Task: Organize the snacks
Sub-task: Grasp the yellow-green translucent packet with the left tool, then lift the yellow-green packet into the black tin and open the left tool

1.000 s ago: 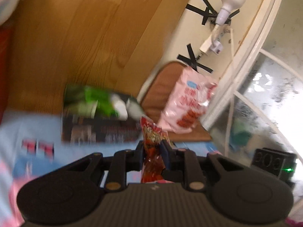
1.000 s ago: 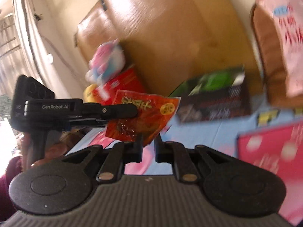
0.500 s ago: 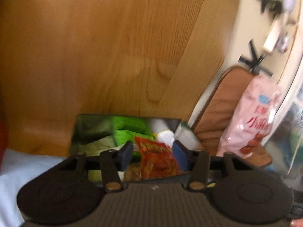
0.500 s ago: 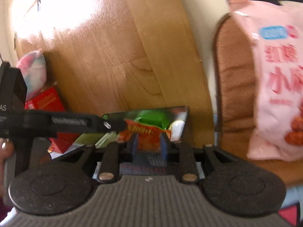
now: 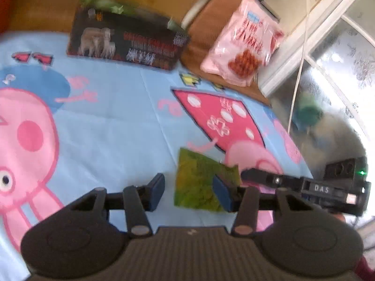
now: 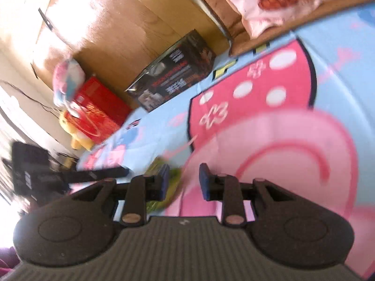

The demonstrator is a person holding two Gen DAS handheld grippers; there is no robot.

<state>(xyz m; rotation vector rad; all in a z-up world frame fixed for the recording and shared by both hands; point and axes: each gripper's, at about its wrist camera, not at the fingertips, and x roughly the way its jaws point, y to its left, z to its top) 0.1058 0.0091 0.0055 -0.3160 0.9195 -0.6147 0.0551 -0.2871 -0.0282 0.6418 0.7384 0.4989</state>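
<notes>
The left gripper (image 5: 188, 188) points steeply downward, its blue-padded fingers (image 5: 156, 188) standing apart with nothing pinched; its jaws have just been closing slightly after a wide release; the right gripper (image 6: 184, 180) is rolled to one side and tips down more gently, its pads (image 6: 203, 179) parted with a clear gap and nothing clamped; its jaws have just been opening; each gripper shows in the other's view, the right one (image 5: 304, 185) at the left's right edge, the left one (image 6: 70, 175) at the right's left edge, fingers reaching inward.
</notes>
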